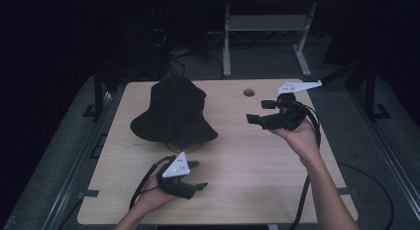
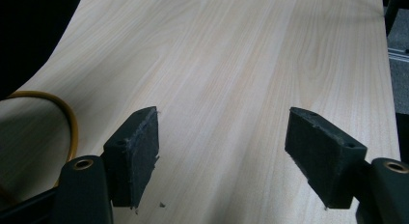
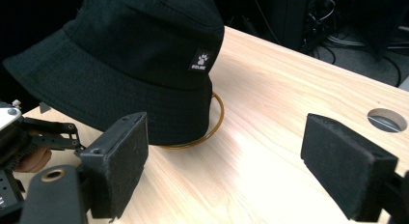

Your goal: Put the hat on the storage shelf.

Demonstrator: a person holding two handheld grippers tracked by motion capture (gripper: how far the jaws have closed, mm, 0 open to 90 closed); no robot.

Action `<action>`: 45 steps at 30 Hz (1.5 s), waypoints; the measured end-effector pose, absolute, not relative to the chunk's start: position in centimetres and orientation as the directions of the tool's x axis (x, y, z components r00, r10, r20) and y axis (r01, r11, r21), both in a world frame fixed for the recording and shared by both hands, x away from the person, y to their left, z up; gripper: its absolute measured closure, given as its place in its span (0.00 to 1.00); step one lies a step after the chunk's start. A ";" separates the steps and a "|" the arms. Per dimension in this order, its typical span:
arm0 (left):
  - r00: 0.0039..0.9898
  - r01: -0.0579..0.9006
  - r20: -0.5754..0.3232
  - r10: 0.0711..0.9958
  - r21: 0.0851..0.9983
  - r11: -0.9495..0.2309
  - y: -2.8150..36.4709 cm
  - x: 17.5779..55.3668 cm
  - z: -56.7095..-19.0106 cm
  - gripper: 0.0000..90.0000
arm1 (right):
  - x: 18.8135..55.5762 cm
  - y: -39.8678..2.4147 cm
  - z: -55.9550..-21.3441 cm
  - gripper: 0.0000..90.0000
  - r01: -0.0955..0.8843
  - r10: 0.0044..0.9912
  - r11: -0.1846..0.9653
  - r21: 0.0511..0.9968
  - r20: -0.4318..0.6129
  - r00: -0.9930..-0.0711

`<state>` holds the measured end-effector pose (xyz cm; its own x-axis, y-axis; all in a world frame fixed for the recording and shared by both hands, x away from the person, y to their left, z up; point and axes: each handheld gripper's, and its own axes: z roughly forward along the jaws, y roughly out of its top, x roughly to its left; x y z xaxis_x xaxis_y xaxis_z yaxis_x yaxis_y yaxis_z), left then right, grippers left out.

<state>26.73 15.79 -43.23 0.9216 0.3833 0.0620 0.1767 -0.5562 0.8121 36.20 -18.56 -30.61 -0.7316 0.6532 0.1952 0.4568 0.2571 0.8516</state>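
Observation:
A black bucket hat [image 1: 174, 111] sits on the wooden table [image 1: 237, 160], left of centre toward the back; a small white paw label [image 3: 199, 60] shows on its crown. A thin yellow ring [image 3: 218, 119] pokes out from under its brim, also the yellow ring [image 2: 71, 122] in the left gripper view. My left gripper [image 1: 197, 175] hovers near the front edge, just in front of the hat, open and empty. My right gripper [image 1: 258, 111] is held up to the right of the hat, open and empty, jaws pointing toward the hat.
A round cable hole [image 1: 249, 92] is cut in the table near the back edge. Behind the table stand white desk legs [image 1: 227, 46] and cables on the floor. Metal rails [image 1: 391, 155] run along both sides.

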 end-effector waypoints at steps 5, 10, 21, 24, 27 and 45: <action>0.920 0.182 0.056 0.388 0.816 -0.549 15.8 26.7 -43.2 0.30 | 35.6 -19.0 -31.0 0.18 0.453 0.658 0.258 0.854 0.187 -0.729; 0.921 0.175 0.068 0.382 0.806 -0.566 15.6 26.7 -43.4 0.30 | 34.7 -19.8 -31.7 0.19 0.463 0.663 0.253 0.849 0.197 -0.723; 0.922 0.174 0.068 0.381 0.806 -0.566 15.6 26.7 -43.4 0.30 | 33.6 -20.9 -32.8 0.19 0.469 0.676 0.236 0.851 0.203 -0.708; 0.922 0.173 0.070 0.380 0.804 -0.568 15.6 26.6 -43.4 0.30 | 33.3 -21.1 -33.0 0.19 0.472 0.680 0.232 0.850 0.205 -0.704; 0.922 0.175 0.066 0.380 0.806 -0.565 15.6 26.6 -43.4 0.30 | 32.9 -21.3 -33.3 0.19 0.476 0.683 0.230 0.849 0.207 -0.700; 0.920 0.178 0.065 0.387 0.810 -0.559 15.7 26.5 -43.5 0.30 | 28.7 -24.5 -37.0 0.18 0.499 0.729 0.198 0.844 0.213 -0.650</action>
<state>26.45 15.65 -43.48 0.9200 0.3866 0.0647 0.1781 -0.5593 0.8096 28.67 -24.48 -36.99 -0.6502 0.7293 0.2131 0.4986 0.1980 0.8439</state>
